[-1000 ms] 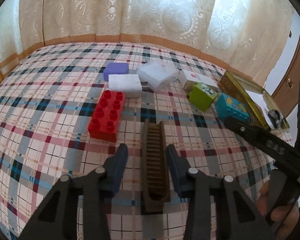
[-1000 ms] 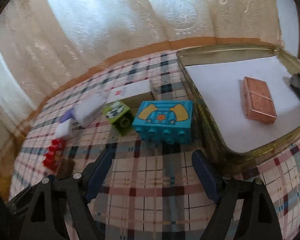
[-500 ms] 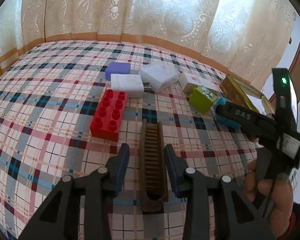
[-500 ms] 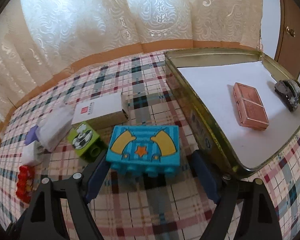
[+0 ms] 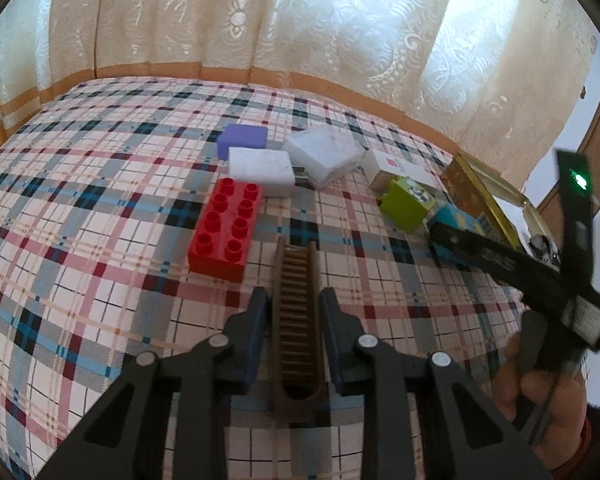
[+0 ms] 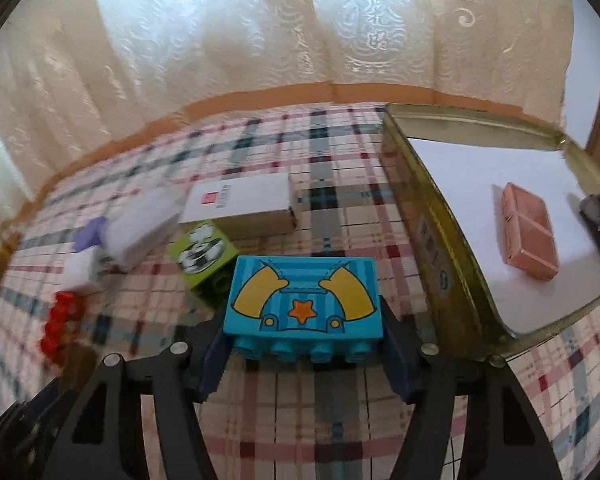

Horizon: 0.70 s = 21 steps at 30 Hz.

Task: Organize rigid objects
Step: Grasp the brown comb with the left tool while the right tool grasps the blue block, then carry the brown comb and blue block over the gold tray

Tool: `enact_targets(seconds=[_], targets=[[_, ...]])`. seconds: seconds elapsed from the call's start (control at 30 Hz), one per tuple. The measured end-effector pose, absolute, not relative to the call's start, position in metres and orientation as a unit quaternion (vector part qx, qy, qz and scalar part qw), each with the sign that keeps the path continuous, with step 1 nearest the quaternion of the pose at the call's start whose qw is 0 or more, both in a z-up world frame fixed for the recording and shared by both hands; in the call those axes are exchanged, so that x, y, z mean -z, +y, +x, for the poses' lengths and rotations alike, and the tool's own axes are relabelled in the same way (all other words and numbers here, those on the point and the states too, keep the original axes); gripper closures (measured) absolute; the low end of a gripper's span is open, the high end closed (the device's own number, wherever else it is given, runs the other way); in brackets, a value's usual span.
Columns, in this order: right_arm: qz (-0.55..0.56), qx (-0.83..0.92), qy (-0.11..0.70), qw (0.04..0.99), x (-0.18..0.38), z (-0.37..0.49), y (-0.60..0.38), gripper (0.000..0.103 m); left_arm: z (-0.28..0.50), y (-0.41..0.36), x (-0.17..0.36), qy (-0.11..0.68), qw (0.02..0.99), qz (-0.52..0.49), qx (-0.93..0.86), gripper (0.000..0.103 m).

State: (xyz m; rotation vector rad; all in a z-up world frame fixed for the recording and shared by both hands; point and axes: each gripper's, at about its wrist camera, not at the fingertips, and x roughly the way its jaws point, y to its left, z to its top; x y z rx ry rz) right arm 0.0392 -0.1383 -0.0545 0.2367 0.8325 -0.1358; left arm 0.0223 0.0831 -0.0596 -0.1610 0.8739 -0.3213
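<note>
Both wrist views angled down, close; share green block [image 5: 405,204].

Bright daylight glows through the curtains [image 5: 300,20]; fisheye bends the edges, and the right wrist view is motion-blurred.

Black left gripper [image 5: 294,306] linkages with silver pivot screws, dark-blue finger pads [image 5: 256,312].

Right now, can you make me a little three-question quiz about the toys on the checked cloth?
1. True or false: the red brick lies inside the gold tin.
2. What sits between the right claw fingers?
A. green block
B. blue block
C. purple block
3. Fill in: the left claw straddles the brown ____.

Key:
1. False, it lies on the cloth.
2. B, the blue block.
3. Comb.
</note>
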Motion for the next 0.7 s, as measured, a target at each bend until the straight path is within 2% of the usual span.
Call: enact_targets(seconds=[0.33,0.7], targets=[[0.078,-0.043,0.299,0.95,0.026,-0.005,-0.129,0.036,0.009,0.084,0.047,0.377,0.913,-0.078,0.135,0.079],[0.058,-0.047,0.218,0.973,0.001,-0.034,-0.141,0.036,-0.007,0.065,0.024,0.305,0.939,-0.088,0.135,0.079]])
